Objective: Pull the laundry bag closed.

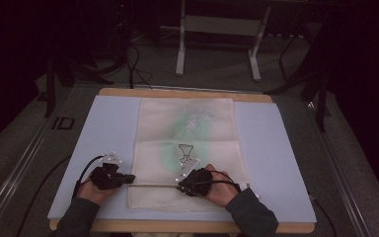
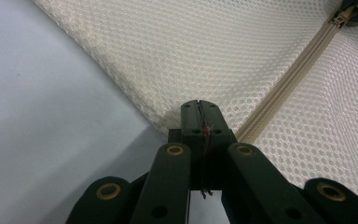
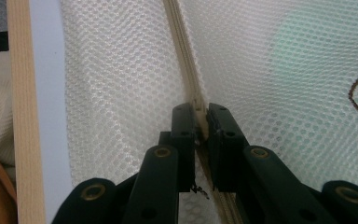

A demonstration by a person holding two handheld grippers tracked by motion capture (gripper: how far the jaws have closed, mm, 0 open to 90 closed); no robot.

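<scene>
The desk [image 1: 286, 228], a wooden-edged top, carries a pale blue mat [image 1: 269, 148] that covers nearly all of it, and the mesh bag [image 1: 187, 123] serves here as the landmark. The bag, a cream netted laundry bag, lies flat along the middle of the mat, its far end near the desk's back edge and its near end close to the person. Through the mesh a green garment [image 1: 180, 136] shows inside the bag, with a dark printed figure [image 1: 184, 152] on it around the bag's middle. A zipper [image 1: 153, 185] runs across the bag close to its near end. At the bag's left edge, where the zipper ends, the left gripper [image 2: 199, 108] has its jaws pressed together on the corner of the mesh; in the left gripper view a thin sliver of material sits between them, and the zipper runs away diagonally to the far slider [image 2: 340, 18]. Further along the zipper, toward the bag's right half, the right gripper [image 3: 200, 116] has its jaws pinching the zipper slider [image 3: 199, 112], the cream tape stretching on ahead of them. The person's hands and dark sleeves [image 1: 251, 212] come in below the bag's near end.
</scene>
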